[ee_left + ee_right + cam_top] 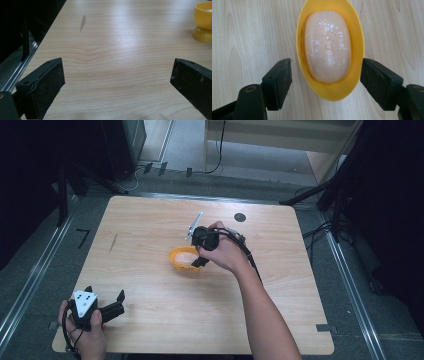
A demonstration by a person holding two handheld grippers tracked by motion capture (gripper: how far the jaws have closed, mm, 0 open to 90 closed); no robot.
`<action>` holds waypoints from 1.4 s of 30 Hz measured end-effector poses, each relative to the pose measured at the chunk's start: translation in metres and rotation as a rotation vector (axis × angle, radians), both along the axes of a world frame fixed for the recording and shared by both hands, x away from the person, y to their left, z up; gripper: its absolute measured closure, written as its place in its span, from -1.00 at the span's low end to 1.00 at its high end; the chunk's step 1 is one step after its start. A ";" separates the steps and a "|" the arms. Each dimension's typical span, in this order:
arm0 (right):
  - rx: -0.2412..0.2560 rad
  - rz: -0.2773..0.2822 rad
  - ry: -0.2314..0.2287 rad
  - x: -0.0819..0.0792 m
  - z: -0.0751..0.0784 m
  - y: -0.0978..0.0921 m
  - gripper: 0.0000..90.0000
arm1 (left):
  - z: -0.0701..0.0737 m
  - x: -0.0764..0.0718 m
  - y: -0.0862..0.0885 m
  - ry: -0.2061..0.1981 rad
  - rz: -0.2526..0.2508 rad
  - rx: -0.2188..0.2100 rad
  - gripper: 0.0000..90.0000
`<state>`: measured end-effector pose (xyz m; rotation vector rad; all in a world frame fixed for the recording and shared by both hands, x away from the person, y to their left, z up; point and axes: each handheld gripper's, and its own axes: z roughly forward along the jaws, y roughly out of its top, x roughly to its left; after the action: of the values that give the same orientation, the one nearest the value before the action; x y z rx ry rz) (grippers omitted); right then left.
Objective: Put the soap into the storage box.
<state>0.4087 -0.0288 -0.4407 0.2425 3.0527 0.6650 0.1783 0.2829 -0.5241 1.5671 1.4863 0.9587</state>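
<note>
Two hand-held grippers work at a pale wooden surface [150,270]. Near its middle stands a yellow oval dish [330,85] on a small foot, with a peach-coloured soap bar [328,45] lying inside it, its top flecked with white.

The right hand-held gripper [325,82] hangs over the dish with its jaws spread, one on each long side of the dish near the end closer to its camera, just clear of the rim and gripping nothing. In the high view a hand [225,252] holds this gripper above the dish [184,259].

The left hand-held gripper [112,307] sits near the front left corner of the surface, jaws wide apart and empty, well apart from the dish, which shows at the far right in its own view [203,22].

Risks, as a judgement: the jaws bracket the dish near one end rather than at its middle, so closing there could pivot or tip the footed dish. A hard squeeze on the smooth rim could make it pop out. If lifted tilted, the loose soap could slide out onto the surface.
</note>
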 end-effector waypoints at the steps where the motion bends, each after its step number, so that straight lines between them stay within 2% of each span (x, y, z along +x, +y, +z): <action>1: 0.006 -0.003 -0.003 -0.001 0.000 -0.002 -0.40 | 0.000 0.000 0.000 0.000 0.000 0.000 -1.00; 5: 0.002 -0.017 0.005 -0.005 -0.002 -0.010 -0.33 | 0.000 0.000 0.000 0.000 0.000 0.000 -1.00; 15: 0.029 -0.039 0.014 -0.014 -0.007 -0.035 -0.20 | 0.000 0.000 -0.001 0.004 0.001 0.011 -1.00; 31: 0.040 -0.051 0.023 -0.032 -0.018 -0.066 -0.18 | 0.000 0.000 -0.002 0.000 -0.001 0.018 -1.00; 42: 0.088 -0.085 0.032 -0.045 -0.025 -0.091 -0.18 | 0.000 0.001 -0.002 0.000 -0.002 0.024 -1.00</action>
<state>0.3639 -0.1193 -0.4656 0.3854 3.0267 0.7983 0.1788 0.2808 -0.5242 1.5857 1.4775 0.9789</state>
